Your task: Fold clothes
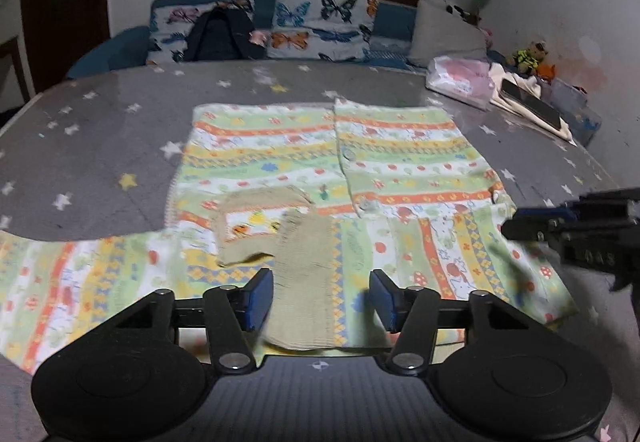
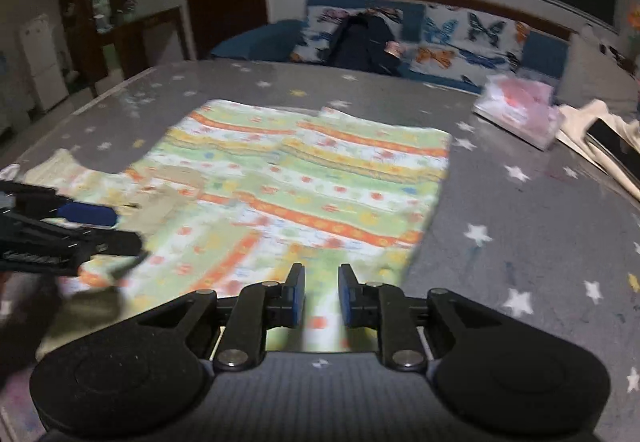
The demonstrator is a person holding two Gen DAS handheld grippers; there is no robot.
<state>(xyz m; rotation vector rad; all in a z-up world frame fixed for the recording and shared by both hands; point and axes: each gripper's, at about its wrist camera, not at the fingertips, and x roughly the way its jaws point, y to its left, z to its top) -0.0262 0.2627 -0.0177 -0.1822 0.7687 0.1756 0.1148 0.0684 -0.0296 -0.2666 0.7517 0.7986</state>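
Note:
A striped, buttoned knit cardigan (image 1: 400,153) in green, orange and yellow lies flat on the grey star-print table (image 1: 100,145). Its sleeves are folded across the near edge. My left gripper (image 1: 320,302) is open wide, and the beige cuff (image 1: 308,282) of one sleeve lies between its blue pads. In the right wrist view the cardigan (image 2: 320,169) is blurred. My right gripper (image 2: 322,298) hovers over the near sleeve with a narrow gap between its pads, open. Each gripper shows in the other's view: the right gripper (image 1: 516,226) over the sleeve's right end, the left gripper (image 2: 128,230) at the left.
A pink plastic packet (image 1: 460,81) and a phone (image 1: 532,105) on cream cloth sit at the table's far right. Behind the table stands a blue sofa with butterfly cushions (image 1: 320,25) and a dark backpack (image 1: 216,33). Grey tabletop (image 2: 520,242) lies bare right of the cardigan.

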